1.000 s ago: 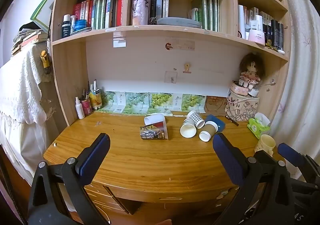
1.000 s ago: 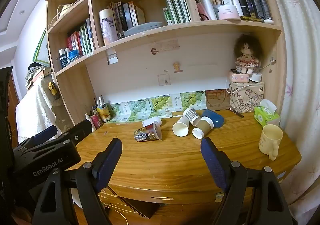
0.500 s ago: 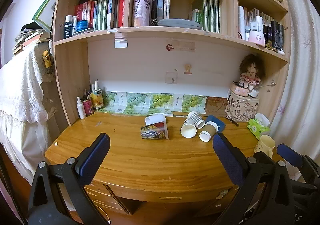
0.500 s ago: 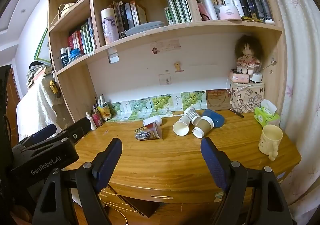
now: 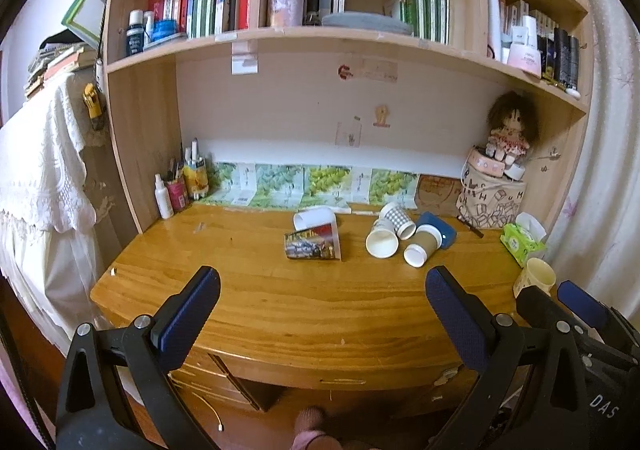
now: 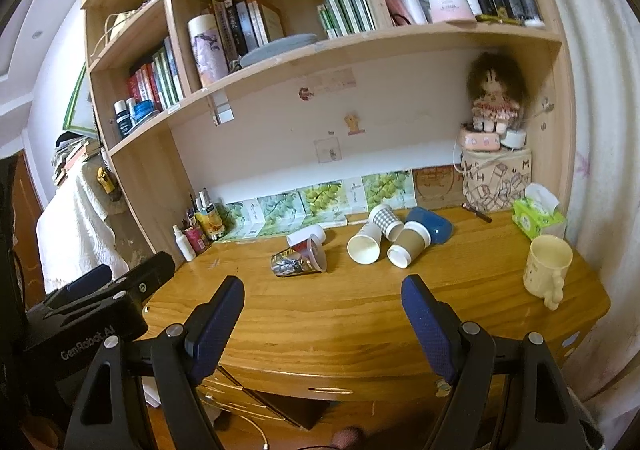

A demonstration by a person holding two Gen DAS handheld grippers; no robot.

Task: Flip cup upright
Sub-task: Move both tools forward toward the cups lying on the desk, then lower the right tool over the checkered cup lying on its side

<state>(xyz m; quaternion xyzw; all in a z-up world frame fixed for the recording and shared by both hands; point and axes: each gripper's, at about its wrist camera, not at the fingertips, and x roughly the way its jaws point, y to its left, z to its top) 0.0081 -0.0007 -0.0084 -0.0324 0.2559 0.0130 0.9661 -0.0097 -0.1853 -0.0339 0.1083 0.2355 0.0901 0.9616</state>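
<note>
Several cups lie on their sides near the back of the wooden desk [image 5: 304, 302]: a printed cup [image 5: 312, 244] with a white cup [image 5: 314, 215] behind it, a white paper cup [image 5: 382, 238], a checked cup [image 5: 396, 214], a brown paper cup [image 5: 422, 246] and a blue cup [image 5: 438, 232]. The same cups show in the right wrist view, the printed cup [image 6: 298, 260] to the left of the white paper cup [image 6: 364, 244]. My left gripper [image 5: 322, 294] is open and empty in front of the desk edge. My right gripper [image 6: 322, 304] is open and empty, to the right of the left one.
A cream mug [image 6: 548, 266] stands upright at the desk's right end, beside a green tissue pack [image 6: 538, 215]. A doll [image 6: 494, 97] sits on a printed box [image 6: 496, 179] at the back right. Bottles and pens [image 5: 180, 185] stand at the back left. Bookshelves hang above.
Both grippers have tilted slightly; the view shifted a little. The cups have not moved and both grippers stay open.
</note>
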